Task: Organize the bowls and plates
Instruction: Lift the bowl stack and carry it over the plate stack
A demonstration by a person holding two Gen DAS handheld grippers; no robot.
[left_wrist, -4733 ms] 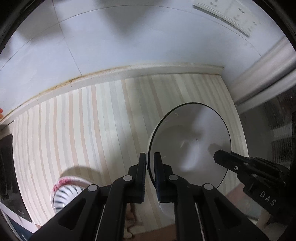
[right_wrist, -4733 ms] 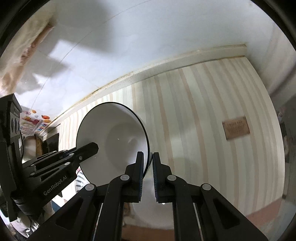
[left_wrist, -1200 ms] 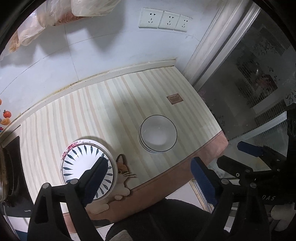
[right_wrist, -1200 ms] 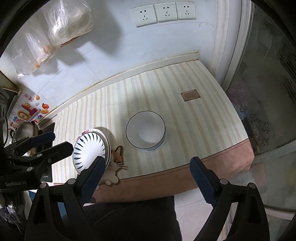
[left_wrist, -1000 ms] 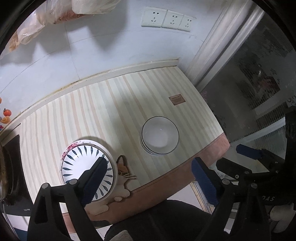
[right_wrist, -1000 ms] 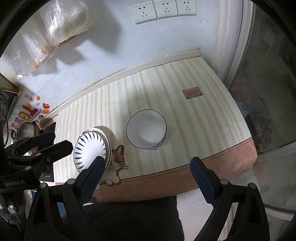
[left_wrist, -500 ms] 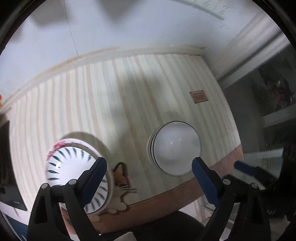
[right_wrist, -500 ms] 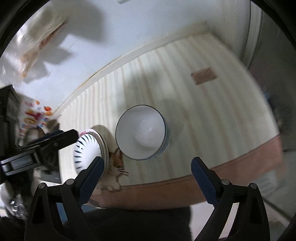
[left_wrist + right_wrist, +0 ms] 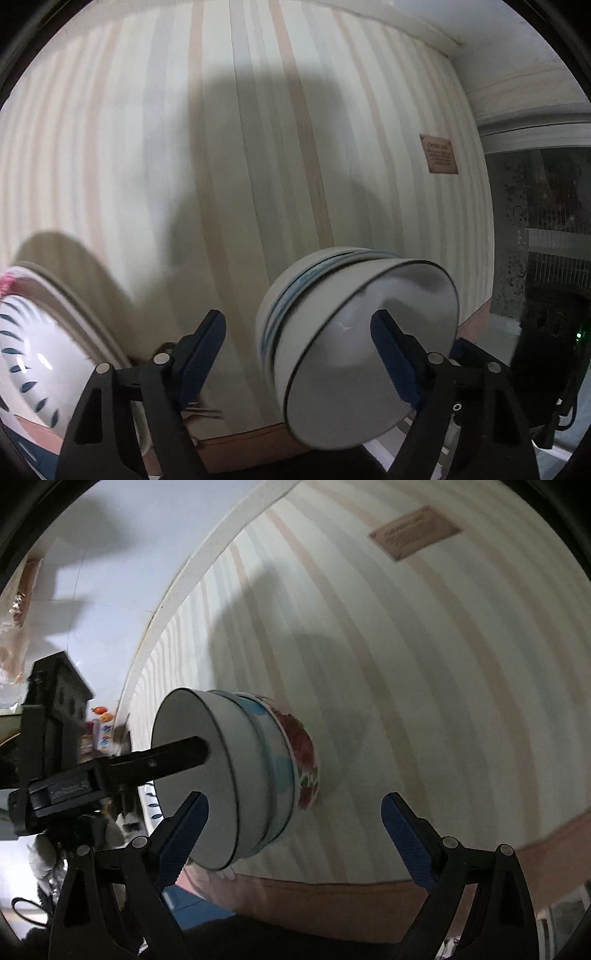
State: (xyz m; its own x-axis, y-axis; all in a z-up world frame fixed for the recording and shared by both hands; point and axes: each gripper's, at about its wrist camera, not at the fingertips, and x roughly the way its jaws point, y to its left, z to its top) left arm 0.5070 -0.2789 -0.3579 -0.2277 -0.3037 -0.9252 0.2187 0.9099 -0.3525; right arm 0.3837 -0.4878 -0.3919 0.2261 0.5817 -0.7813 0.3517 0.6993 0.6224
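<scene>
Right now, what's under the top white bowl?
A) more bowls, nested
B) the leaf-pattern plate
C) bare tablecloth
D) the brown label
A: in the right wrist view the white bowl sits in a blue-patterned bowl and a floral bowl, all nested in one stack on the tablecloth.

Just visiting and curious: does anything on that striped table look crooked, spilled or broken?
Nothing stands out. The stack of bowls sits nested and even near the table's front edge, the patterned plate lies beside it, and no spill or crack shows.
</scene>
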